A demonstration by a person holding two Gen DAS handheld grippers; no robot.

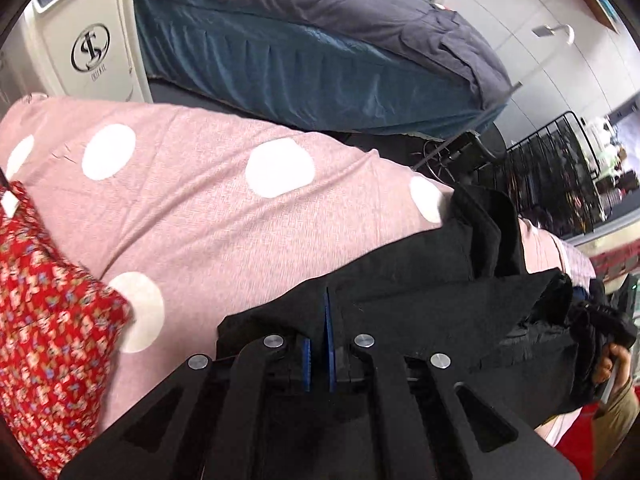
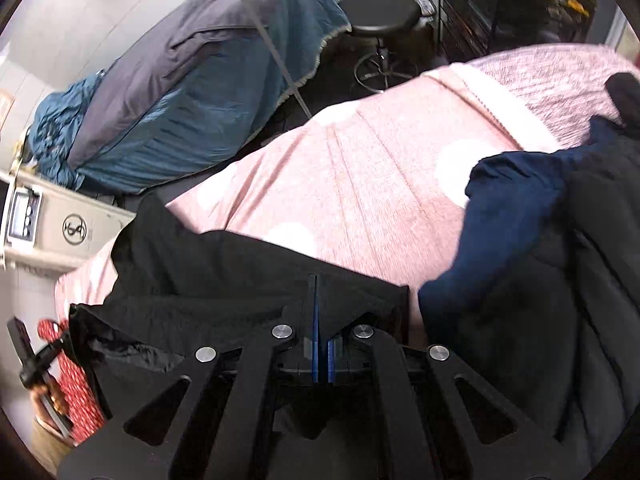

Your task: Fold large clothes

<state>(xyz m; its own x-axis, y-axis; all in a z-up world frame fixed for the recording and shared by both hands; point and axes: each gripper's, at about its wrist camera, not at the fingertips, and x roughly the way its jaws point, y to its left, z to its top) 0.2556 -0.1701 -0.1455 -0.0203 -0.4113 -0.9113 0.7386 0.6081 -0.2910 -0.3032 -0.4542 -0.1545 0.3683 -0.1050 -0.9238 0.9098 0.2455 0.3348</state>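
A black garment (image 1: 420, 292) lies stretched across a pink bedspread with white dots (image 1: 208, 208). My left gripper (image 1: 326, 296) is shut on one edge of the black garment. In the right wrist view the same black garment (image 2: 224, 268) spreads to the left, and my right gripper (image 2: 315, 284) is shut on its other edge. The cloth hangs taut between the two grippers, just above the pink bedspread (image 2: 360, 168). The other gripper and the hand holding it show at the right edge of the left view (image 1: 608, 344) and at the left edge of the right view (image 2: 36, 360).
A red floral garment (image 1: 44, 320) lies at the left on the bed. A dark blue garment (image 2: 512, 216) and a black padded coat (image 2: 592, 300) are piled on the right. Beyond stand a teal-skirted bed (image 1: 304, 68), a white appliance (image 1: 88, 48), a black stool (image 2: 380, 12) and a wire rack (image 1: 552, 168).
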